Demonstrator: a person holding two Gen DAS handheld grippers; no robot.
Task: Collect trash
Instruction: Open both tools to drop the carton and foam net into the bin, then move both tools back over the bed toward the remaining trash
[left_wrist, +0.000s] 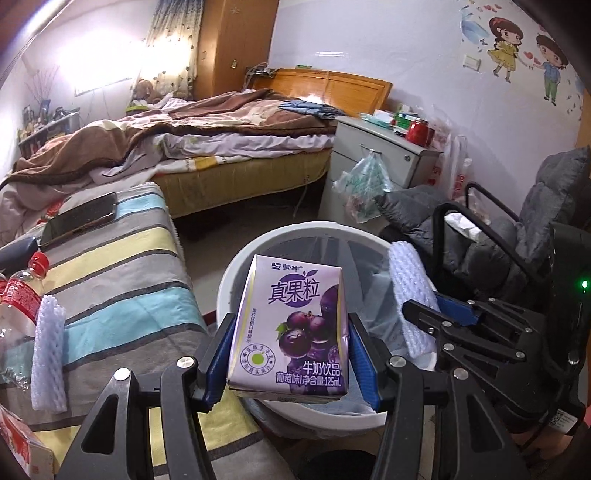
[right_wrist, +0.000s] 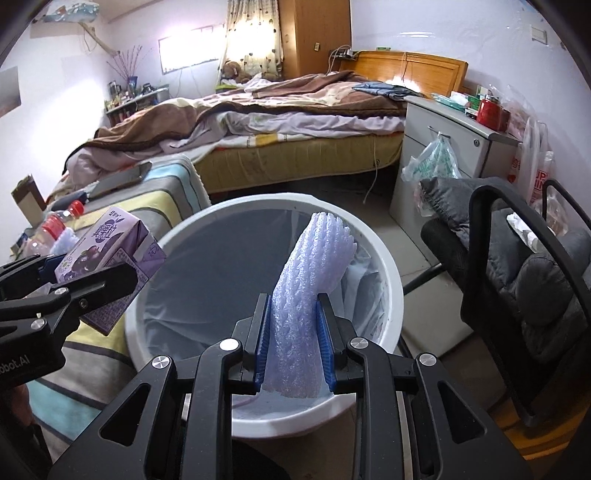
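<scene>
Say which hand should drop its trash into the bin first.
Right, probably. The right gripper holds the foam net over the bin opening; the left gripper holds its purple carton nearer the rim beside the striped surface.

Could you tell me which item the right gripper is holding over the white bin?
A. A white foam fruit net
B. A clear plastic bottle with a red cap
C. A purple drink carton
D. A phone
A: the right gripper has its blue pads pressed on the white foam fruit net above the white bin; the purple drink carton sits in the left gripper.
</scene>
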